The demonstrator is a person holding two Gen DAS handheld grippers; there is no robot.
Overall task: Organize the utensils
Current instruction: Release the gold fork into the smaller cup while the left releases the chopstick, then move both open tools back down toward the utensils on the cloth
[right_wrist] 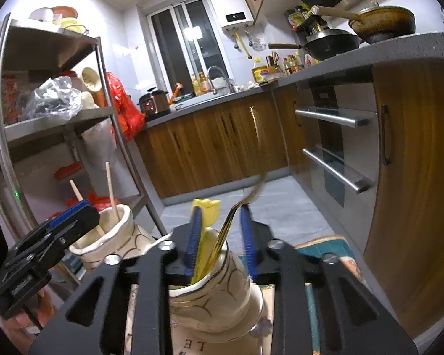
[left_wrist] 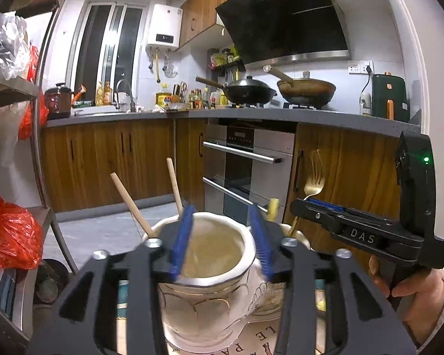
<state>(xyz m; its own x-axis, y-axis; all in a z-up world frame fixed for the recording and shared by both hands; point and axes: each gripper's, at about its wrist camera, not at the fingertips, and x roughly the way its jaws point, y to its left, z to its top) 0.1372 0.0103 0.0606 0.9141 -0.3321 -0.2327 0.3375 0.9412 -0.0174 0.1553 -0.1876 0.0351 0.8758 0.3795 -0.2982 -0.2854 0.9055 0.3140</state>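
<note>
Kitchen backdrop: wooden cabinets, a grey counter with two woks, a steel oven front. Nearer the cameras, a mat-covered tabletop (right_wrist: 331,254) bearing two cream ceramic jars just beside each other, close to its far edge as far as can be judged.

Left jar (left_wrist: 210,304): wavy rim, gold line pattern, two wooden chopsticks (left_wrist: 128,204) leaning at its far left rim. Left tongs (left_wrist: 220,210) apart, straddling the mouth of this jar, blue pads clear of the rim, nothing gripped.

Right jar (right_wrist: 219,304): narrower neck, same gold lines, holding a yellow-handled utensil (right_wrist: 206,207) and a gold fork (right_wrist: 226,230). Fork set handle down and tines up, slender, polished and blurred, leaning toward the right-hand pad. Right tongs (right_wrist: 221,207) apart, with both utensils standing between the pads; apparently not clamped on either.

Judged stage: utensils sorted into the jars, with withdrawal of the tongs next.

Possible faults from here:
- Fork tipping out over the rim, owing to its heavy head, smooth handle and steep lean in a short jar.
- Fork or yellow utensil snagged by a pad and dragged out, should the right tongs pull back without first rising clear.
- Either jar knocked over or pushed off the far edge by a pad catching its rim; ceramic, so likely to chip or break.
- Chopsticks flicked out by the left tongs swinging sideways.
</note>
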